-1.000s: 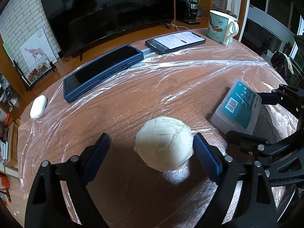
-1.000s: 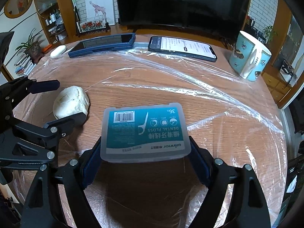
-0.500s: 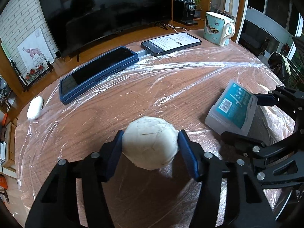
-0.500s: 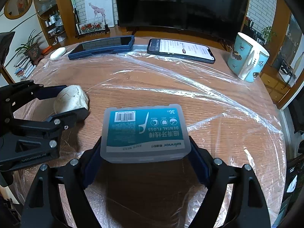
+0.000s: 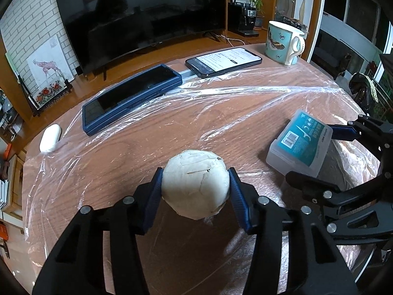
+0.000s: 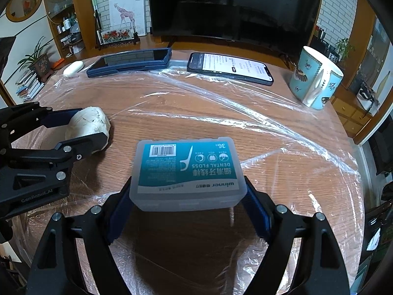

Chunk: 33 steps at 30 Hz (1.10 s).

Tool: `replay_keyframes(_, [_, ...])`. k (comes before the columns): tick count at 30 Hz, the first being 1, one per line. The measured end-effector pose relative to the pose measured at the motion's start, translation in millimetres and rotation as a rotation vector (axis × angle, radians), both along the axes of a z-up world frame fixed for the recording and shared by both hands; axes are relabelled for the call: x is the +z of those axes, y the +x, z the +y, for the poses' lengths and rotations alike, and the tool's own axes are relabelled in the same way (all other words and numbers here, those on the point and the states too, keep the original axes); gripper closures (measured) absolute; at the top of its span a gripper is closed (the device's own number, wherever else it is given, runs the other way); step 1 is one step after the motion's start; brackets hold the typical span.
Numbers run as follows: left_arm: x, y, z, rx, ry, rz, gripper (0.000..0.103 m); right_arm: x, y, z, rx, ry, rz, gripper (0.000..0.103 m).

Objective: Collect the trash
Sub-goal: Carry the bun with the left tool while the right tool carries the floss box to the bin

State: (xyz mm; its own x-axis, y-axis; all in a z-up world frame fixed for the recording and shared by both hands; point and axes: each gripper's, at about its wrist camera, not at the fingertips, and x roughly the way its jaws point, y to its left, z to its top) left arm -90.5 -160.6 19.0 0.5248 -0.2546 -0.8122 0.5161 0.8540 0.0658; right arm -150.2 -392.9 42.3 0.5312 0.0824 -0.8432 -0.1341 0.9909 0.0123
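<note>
Our left fingers (image 5: 153, 196) have just been closing and now press both sides of the white wad (image 5: 195, 186), low over the tabletop's (image 5: 221, 127) near edge; our left gripper (image 5: 195, 191) clamps it; our right gripper (image 6: 188, 196) is clamped on the floss box (image 6: 188, 169), raised near the right edge; we see film (image 6: 270, 127) covering the wood; tablet (image 5: 130, 95), phone (image 5: 223, 61) and mug (image 5: 282, 43) line the far edge.
</note>
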Motion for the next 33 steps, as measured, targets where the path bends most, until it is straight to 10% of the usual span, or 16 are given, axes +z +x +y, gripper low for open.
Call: replay_keyframes(33, [31,-78,17,0.081,-0.055,-0.038,0.051,32,-61,-15,0.060,0.121,-0.027,0.023])
